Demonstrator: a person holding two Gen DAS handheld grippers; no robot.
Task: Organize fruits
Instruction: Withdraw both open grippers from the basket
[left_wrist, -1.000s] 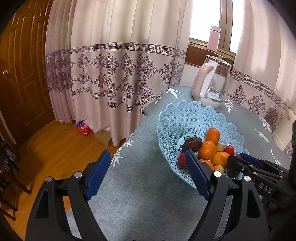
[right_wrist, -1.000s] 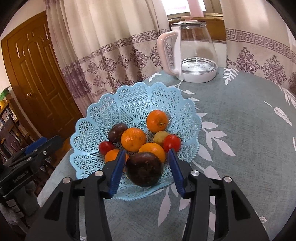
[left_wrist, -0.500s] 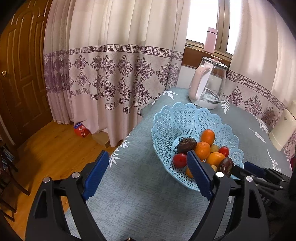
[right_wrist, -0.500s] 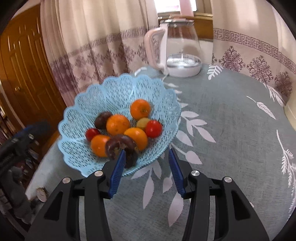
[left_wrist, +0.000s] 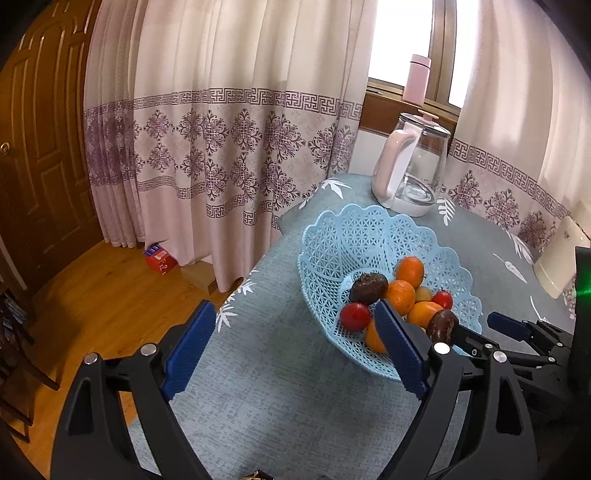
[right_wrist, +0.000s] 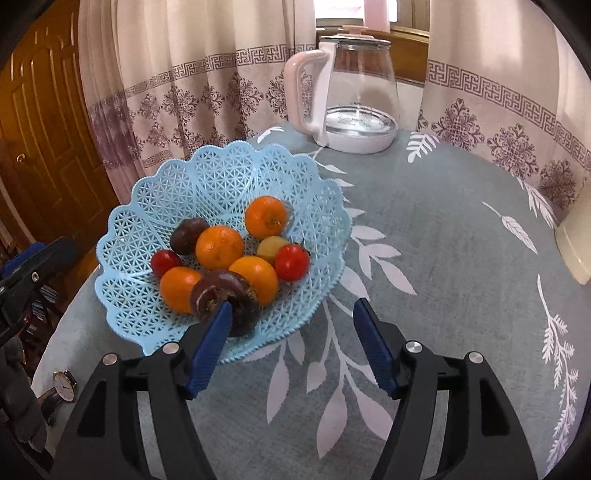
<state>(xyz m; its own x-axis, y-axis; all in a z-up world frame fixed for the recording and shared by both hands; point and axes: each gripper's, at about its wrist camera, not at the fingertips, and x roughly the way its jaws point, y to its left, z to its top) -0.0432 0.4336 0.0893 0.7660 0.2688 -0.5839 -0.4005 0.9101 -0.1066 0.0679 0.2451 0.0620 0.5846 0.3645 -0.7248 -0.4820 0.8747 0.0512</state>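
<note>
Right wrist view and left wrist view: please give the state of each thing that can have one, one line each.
Right tongs: open, holding nothing.
Left tongs: open, holding nothing.
Light blue plastic lattice basket: upright, holds fruit.
Dark purple round fruit at the basket's near edge: lying in the basket, released.
Glass kettle with pink handle: upright, lid on.
Brown wooden door: closed.

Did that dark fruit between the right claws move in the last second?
Yes. The dark fruit now lies in the basket, left of the open right hand-held gripper.

One blue basket (right_wrist: 147, 229), four oranges (right_wrist: 219, 246), two red tomatoes (right_wrist: 291, 262), two dark brown fruits (right_wrist: 225, 295), one yellowish fruit (right_wrist: 271, 246), one glass kettle (right_wrist: 354, 92).
</note>
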